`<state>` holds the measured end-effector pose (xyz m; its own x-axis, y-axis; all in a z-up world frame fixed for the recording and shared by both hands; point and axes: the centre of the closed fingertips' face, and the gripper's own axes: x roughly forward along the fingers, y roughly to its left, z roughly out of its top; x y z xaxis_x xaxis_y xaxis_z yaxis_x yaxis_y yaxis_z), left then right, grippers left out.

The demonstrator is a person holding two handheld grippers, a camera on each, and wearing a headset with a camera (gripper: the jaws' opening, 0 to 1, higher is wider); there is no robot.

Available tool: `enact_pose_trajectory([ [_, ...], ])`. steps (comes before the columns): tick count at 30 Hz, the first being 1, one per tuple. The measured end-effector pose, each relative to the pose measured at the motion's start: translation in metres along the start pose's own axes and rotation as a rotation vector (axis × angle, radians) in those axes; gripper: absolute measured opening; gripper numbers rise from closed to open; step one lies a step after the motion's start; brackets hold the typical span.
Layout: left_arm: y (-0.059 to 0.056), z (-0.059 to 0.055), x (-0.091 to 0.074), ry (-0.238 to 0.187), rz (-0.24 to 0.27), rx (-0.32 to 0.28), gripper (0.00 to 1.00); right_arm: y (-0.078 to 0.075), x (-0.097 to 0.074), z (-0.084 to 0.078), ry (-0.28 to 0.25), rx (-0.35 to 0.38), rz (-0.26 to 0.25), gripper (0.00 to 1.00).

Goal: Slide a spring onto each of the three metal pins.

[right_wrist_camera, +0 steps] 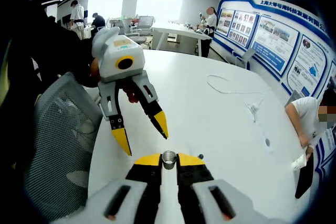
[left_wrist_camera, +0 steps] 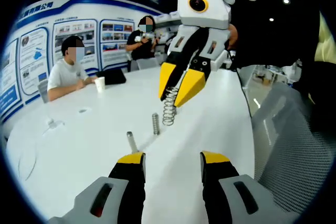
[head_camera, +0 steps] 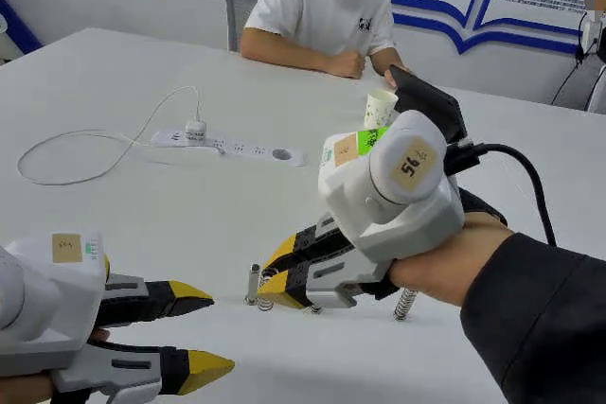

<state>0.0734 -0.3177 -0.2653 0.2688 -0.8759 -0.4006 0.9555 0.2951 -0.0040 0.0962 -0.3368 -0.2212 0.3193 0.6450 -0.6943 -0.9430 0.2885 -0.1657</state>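
Two pins on tabletop (left_wrist_camera: 79,145), mid-frame: bare pin (left_wrist_camera: 130,141), second pin (left_wrist_camera: 155,123) beside. Right tongs (left_wrist_camera: 171,97) grip spring (left_wrist_camera: 169,109) just above (upper centre); left tongs (head_camera: 206,332) open, lower left of head view.

A steel spring (left_wrist_camera: 168,109) hangs upright, pinched at its top between the yellow fingers (left_wrist_camera: 189,85) of the right gripper (left_wrist_camera: 173,98), its lower end close to the white bench (left_wrist_camera: 220,129). Just beside it we see a short pin (left_wrist_camera: 155,123) standing upright, ribbed as if already sleeved in coils. A bare pin (left_wrist_camera: 131,141), smooth and grey, stands apart from it. A second spring (head_camera: 405,303) rests loose and tilted on the bench.
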Motion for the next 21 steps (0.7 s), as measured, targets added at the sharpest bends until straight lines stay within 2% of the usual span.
enact_pose_trajectory([
  [6, 0.002, -0.002, -0.002, 0.001, 0.012, -0.008, 0.45, -0.015, 0.003, 0.001, -0.016, 0.028, -0.030, 0.11],
  [14, 0.003, -0.004, -0.001, 0.002, 0.017, -0.016, 0.48, -0.042, 0.010, 0.002, -0.038, 0.072, -0.096, 0.11],
  [21, 0.004, -0.005, -0.001, 0.004, 0.019, -0.023, 0.49, -0.058, 0.019, -0.001, -0.046, 0.107, -0.122, 0.11],
])
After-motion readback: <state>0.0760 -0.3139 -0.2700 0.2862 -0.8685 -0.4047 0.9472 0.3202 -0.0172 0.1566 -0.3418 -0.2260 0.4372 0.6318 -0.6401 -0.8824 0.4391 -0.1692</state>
